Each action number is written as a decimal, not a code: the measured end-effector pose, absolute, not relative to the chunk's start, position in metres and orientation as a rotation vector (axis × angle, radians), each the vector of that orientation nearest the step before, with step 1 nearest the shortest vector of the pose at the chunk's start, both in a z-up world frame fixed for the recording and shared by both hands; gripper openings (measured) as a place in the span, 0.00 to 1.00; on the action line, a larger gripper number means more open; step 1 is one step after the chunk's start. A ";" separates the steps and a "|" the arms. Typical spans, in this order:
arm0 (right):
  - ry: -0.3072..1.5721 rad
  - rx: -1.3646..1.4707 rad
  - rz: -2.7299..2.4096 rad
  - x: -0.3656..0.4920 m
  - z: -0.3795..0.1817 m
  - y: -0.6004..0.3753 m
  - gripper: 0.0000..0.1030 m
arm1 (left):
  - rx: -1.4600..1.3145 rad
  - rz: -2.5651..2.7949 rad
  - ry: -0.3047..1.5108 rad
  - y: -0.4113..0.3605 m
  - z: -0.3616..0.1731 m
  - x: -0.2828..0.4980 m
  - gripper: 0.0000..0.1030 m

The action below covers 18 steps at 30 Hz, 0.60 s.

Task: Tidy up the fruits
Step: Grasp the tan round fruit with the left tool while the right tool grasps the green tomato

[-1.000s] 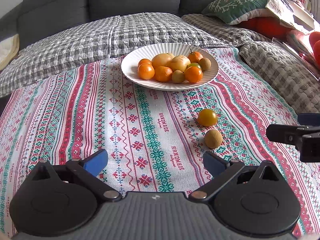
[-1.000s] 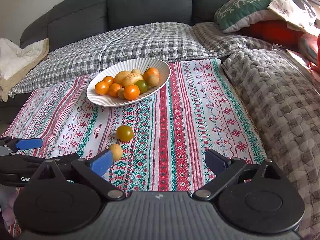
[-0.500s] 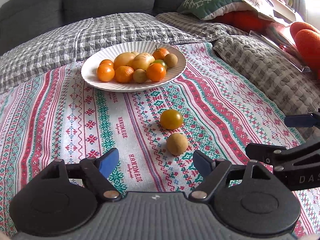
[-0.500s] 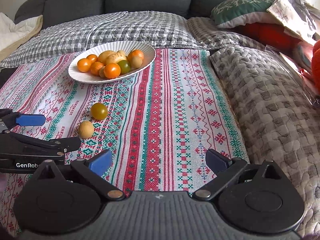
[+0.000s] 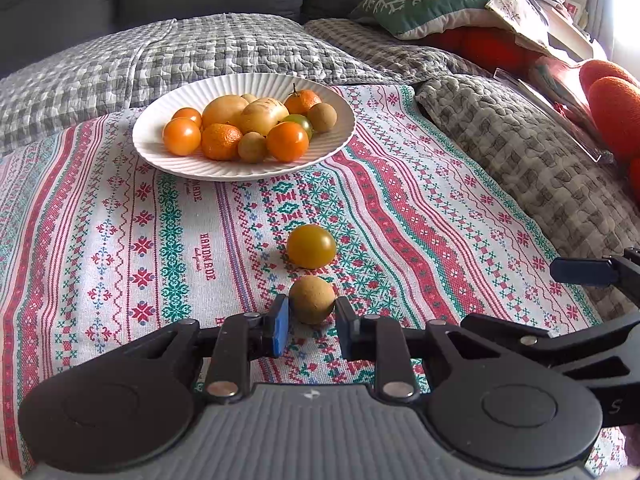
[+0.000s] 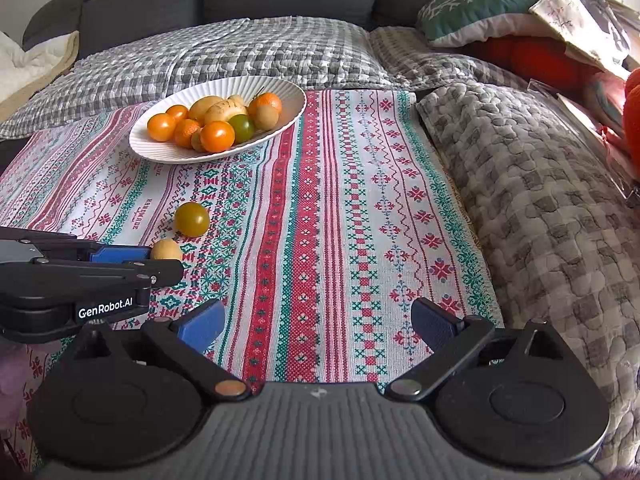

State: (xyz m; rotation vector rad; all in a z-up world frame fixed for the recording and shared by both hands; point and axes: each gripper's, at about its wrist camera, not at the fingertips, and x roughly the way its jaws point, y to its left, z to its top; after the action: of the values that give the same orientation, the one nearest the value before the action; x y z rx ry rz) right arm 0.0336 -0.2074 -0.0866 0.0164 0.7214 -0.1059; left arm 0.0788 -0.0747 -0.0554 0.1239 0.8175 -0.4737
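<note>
A white ribbed plate (image 5: pixel 160 152) (image 6: pixel 288 92) holds several orange, yellow and brown fruits on the patterned cloth. Two loose fruits lie in front of it: a yellow-orange tomato (image 5: pixel 311 246) (image 6: pixel 191 219) and a small brown round fruit (image 5: pixel 312 299) (image 6: pixel 166 250). My left gripper (image 5: pixel 310 326) has its jaws narrowed around the brown fruit, one pad on each side, close to it or just touching; the fruit rests on the cloth. My right gripper (image 6: pixel 316 326) is open and empty over the cloth, to the right of the left one.
The patterned cloth (image 6: pixel 320 208) lies on a sofa bed. Grey checked quilts (image 5: pixel 540 168) (image 6: pixel 540 208) rise at the back and right. A green cushion (image 5: pixel 424 4) and orange cushions (image 5: pixel 616 108) sit at the far right.
My left gripper has moved forward to the brown fruit and its jaws have narrowed from wide open to either side of it. The right gripper has shifted slightly and stays open.
</note>
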 end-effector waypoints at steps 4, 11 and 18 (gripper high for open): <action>0.717 0.035 -0.099 0.038 -0.087 -0.202 0.97 | 0.094 -0.430 0.832 -0.060 -0.053 0.080 0.25; 0.701 0.086 -0.042 0.050 -0.088 -0.183 0.96 | 0.051 -0.354 0.874 -0.030 -0.054 0.080 0.25; 0.677 0.148 0.036 0.066 -0.090 -0.167 0.92 | 0.074 -0.329 0.878 -0.014 -0.054 0.079 0.25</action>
State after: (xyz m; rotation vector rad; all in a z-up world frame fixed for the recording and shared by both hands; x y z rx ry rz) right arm 0.0658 -0.1669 -0.0903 0.1480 0.6771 0.0361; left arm 0.0788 -0.0139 -0.0537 0.0741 0.8779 -0.3290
